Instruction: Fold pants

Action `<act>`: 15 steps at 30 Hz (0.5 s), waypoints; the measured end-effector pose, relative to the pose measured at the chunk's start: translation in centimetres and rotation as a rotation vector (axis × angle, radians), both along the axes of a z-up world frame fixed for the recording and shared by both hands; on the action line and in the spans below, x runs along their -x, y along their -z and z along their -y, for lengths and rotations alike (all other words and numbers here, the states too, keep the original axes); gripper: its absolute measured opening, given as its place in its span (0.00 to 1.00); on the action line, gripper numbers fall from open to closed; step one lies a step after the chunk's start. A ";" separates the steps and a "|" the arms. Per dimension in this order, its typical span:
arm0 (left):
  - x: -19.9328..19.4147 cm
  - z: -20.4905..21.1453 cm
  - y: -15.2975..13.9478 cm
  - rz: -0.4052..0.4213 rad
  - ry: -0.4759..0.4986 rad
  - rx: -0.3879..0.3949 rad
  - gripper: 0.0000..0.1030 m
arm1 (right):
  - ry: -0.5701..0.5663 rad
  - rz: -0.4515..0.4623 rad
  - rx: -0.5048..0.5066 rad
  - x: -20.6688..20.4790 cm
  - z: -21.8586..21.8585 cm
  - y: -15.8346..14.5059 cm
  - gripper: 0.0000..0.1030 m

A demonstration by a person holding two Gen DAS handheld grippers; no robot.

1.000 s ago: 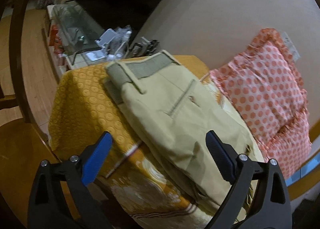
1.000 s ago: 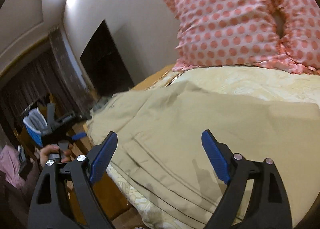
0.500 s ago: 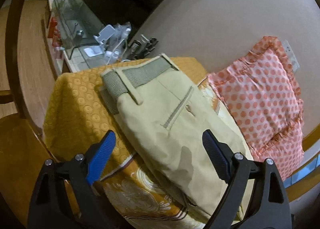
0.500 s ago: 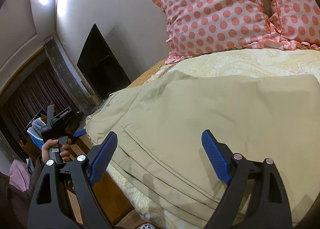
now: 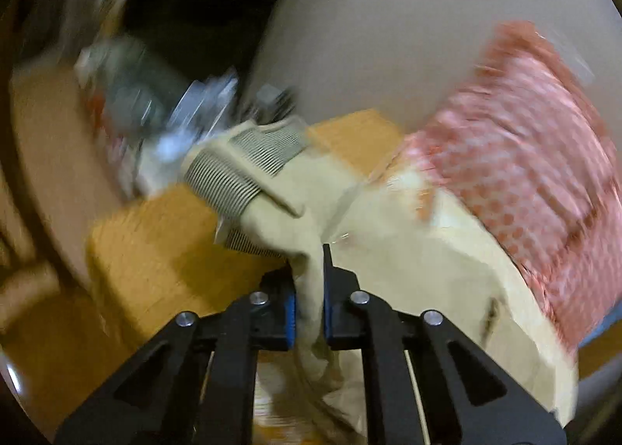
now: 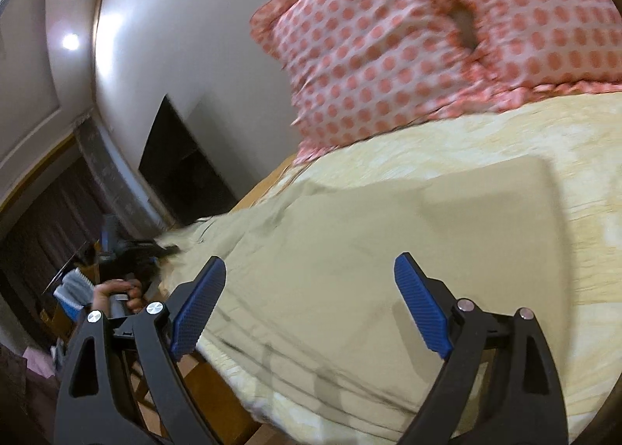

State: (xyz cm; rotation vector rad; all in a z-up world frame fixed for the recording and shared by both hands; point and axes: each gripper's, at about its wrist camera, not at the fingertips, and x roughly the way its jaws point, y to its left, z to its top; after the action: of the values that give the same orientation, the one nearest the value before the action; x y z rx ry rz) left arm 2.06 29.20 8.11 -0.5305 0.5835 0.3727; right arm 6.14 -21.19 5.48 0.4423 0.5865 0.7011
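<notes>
Khaki pants lie folded lengthwise on a pale yellow bedspread. In the left wrist view my left gripper is shut on the pants just below the striped waistband and has bunched and lifted the cloth. In the right wrist view my right gripper is open and empty, held just above the leg part of the pants. The left gripper and the hand that holds it show at the far left, at the waist end.
Pink polka-dot pillows lean at the head of the bed. An orange patterned cover drapes the bed's corner. A cluttered low table stands beyond it. A dark screen is on the wall.
My left gripper has moved in and shut on the pants near the waistband, lifting and bunching the cloth. My right gripper has stayed open and shifted slightly over the leg part.
</notes>
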 end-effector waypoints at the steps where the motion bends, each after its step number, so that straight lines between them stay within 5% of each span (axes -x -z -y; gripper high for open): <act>1: -0.4 1.5 -1.3 0.024 0.045 -0.036 0.08 | 0.022 0.005 -0.002 0.0 0.8 -0.1 0.88; 5: -3.2 12.9 -6.6 0.134 0.384 -0.209 0.08 | 0.140 0.010 -0.032 0.0 4.7 -0.6 0.89; 8: -3.8 22.0 -7.1 0.185 0.671 -0.285 0.08 | 0.239 -0.013 -0.074 0.1 8.1 -0.5 0.89; 11: -3.8 30.3 -4.2 0.129 0.953 -0.288 0.10 | 0.302 -0.062 -0.105 0.1 10.6 0.1 0.90; 15: -3.8 36.2 2.7 -0.078 1.162 -0.269 0.13 | 0.316 -0.172 -0.203 -0.9 12.8 1.7 0.91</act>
State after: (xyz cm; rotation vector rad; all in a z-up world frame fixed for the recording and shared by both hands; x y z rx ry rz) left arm 5.88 -7.03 5.39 0.1330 0.8038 -0.6299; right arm 7.06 -34.04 3.77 0.7721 0.5923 0.4228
